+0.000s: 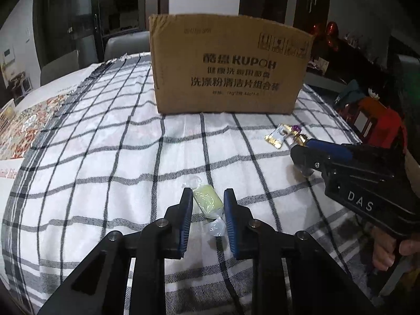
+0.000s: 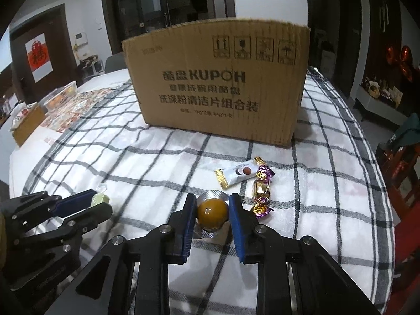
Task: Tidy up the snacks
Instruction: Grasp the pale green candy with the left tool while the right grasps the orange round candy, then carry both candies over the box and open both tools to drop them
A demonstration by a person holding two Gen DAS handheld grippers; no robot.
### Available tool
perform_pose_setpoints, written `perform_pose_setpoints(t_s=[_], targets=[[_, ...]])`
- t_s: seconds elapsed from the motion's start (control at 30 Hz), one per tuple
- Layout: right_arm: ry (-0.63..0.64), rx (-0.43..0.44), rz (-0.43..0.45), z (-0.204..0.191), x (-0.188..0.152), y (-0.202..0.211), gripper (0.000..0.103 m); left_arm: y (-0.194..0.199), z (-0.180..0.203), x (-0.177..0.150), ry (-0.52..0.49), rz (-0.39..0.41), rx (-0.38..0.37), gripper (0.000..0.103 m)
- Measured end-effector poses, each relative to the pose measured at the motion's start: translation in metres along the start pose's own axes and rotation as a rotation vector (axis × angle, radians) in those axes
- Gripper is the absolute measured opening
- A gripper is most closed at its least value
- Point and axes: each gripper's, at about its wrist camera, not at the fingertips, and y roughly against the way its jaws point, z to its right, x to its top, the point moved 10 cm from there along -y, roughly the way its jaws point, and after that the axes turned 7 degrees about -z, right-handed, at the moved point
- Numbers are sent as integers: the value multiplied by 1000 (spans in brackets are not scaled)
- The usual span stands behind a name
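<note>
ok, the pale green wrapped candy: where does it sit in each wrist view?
Left wrist: green candy low centre, lying on the checked cloth between the left gripper fingers, not yet clamped.
Right wrist: green candy at the left edge, mostly hidden behind the left gripper.
Shared landmark: the KUPOH cardboard box, behind the candy in both views.

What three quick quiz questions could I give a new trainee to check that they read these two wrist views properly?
1. Which snack lies between the left gripper fingers?
2. True or false: the right gripper brackets an amber ball in a foil blister.
3. How many loose snacks lie beside that blister, in front of the cardboard box?

Key: 1. the pale green wrapped candy. 2. True. 3. Two: the white-and-gold bar and the gold-and-purple candy.
</note>
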Motion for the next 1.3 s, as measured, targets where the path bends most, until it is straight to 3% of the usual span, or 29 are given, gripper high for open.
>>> perform_pose_setpoints(t_s=[0.47, 0.67, 0.83, 1.3], targets=[[-19, 1, 96, -7, 15, 55, 27, 55, 6, 24, -14, 97, -30, 24], [-30, 4, 144, -8, 30, 75, 27, 82, 2, 48, -38, 173, -15, 24], [-34, 10, 206, -10, 53, 92, 27, 109, 5, 76, -82, 258, -11, 24], [-29, -15, 359, -4, 127, 133, 27, 143, 5, 151, -162, 397, -1, 24]])
